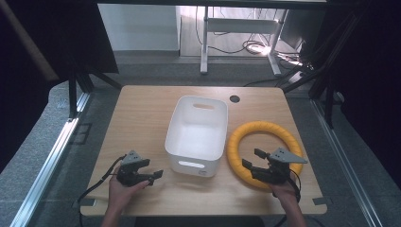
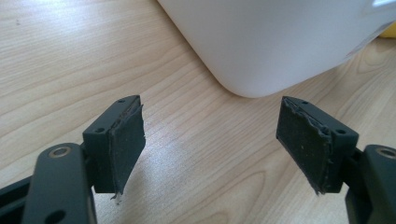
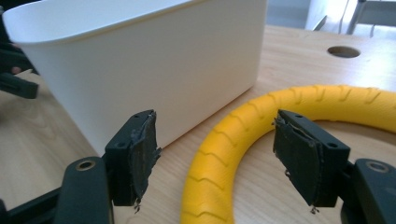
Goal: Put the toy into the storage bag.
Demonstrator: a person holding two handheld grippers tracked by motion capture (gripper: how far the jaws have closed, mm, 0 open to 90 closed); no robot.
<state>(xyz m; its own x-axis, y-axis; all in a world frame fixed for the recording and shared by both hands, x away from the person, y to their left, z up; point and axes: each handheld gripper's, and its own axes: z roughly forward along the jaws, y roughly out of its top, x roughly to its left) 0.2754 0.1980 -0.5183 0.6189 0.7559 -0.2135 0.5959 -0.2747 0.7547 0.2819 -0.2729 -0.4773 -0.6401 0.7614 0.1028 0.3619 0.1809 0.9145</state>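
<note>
A white plastic bin (image 1: 197,135) stands in the middle of the wooden table (image 1: 142,109), and a yellow ribbed ring (image 1: 264,151) lies flat to its right. My right gripper (image 1: 251,159) hovers over the ring's near left part with its jaws open. In the right gripper view the ring (image 3: 219,154) passes between the two pads (image 3: 299,161) without touching them, and the bin's wall (image 3: 154,79) rises just beyond. My left gripper (image 1: 153,174) is open near the bin's front left corner (image 2: 252,60), with bare table between its pads (image 2: 126,144).
A round cable hole (image 1: 234,99) sits in the table behind the bin. Black frame legs and cables stand on the floor beyond the table's far edge. Bare wood lies to the left of the bin.
</note>
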